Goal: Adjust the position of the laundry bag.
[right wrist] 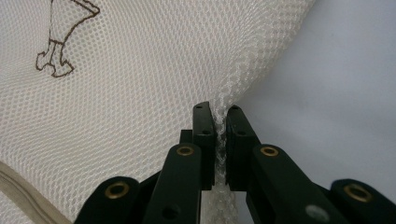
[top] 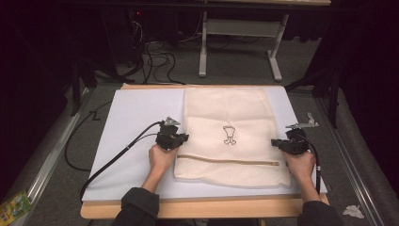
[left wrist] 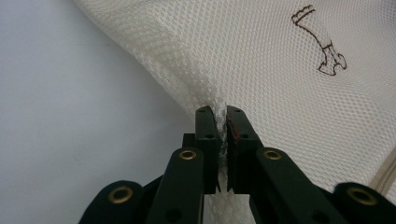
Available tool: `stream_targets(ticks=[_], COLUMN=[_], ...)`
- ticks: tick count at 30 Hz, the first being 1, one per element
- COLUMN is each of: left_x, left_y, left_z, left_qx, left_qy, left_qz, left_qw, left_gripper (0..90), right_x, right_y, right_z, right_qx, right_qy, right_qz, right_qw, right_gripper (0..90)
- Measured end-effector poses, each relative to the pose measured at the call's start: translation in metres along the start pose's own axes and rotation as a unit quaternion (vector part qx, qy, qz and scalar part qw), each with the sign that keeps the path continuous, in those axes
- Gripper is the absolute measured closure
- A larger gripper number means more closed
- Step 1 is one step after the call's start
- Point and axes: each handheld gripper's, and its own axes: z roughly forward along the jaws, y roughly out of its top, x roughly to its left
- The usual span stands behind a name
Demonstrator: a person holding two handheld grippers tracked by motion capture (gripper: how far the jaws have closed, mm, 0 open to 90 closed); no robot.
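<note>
A cream mesh laundry bag [top: 226, 117] lies flat on the white mat [top: 136, 122], with a small brown drawing [top: 229, 135] at its middle and a zipper [top: 226, 161] near its front end. My left gripper [top: 184, 137] is shut on the bag's left edge; in the left gripper view the mesh [left wrist: 261, 60] is pinched between the black jaws of the left gripper [left wrist: 222, 113]. My right gripper [top: 275, 142] is shut on the bag's right edge, and the mesh [right wrist: 140, 84] bunches between the jaws of the right gripper [right wrist: 218, 111].
The mat lies on a wooden table [top: 188, 208]. A black cable [top: 117, 157] trails from the left gripper across the mat and off the table's front left. Table legs [top: 203, 47] and cables [top: 157, 59] stand on the floor beyond.
</note>
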Motion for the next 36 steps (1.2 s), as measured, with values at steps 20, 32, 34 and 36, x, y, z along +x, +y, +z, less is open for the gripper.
stream_targets(ticks=[20,32,34,36], left_x=[0.018,0.031,0.034,0.035], left_y=[-0.008,-0.018,-0.021,-0.022], left_z=[-0.029,-0.047,-0.051,-0.052], left_qx=[-0.01,-0.013,-0.015,-0.016], left_qy=[0.024,0.049,0.053,0.056], left_qz=[-0.004,-0.007,-0.011,-0.011], left_qw=[0.9996,0.9987,0.9984,0.9983], left_gripper=[85.2,84.9,84.9,84.8], right_x=[0.022,0.041,0.045,0.046], right_y=[0.008,0.012,0.013,0.013], right_z=[0.008,0.019,0.022,0.022], right_qx=[-0.01,-0.015,-0.016,-0.016], right_qy=[0.032,0.054,0.058,0.059], right_qz=[-0.017,-0.03,-0.033,-0.033], right_qw=[0.9993,0.998,0.9976,0.9976], right_gripper=[86.4,86.3,86.3,86.3])
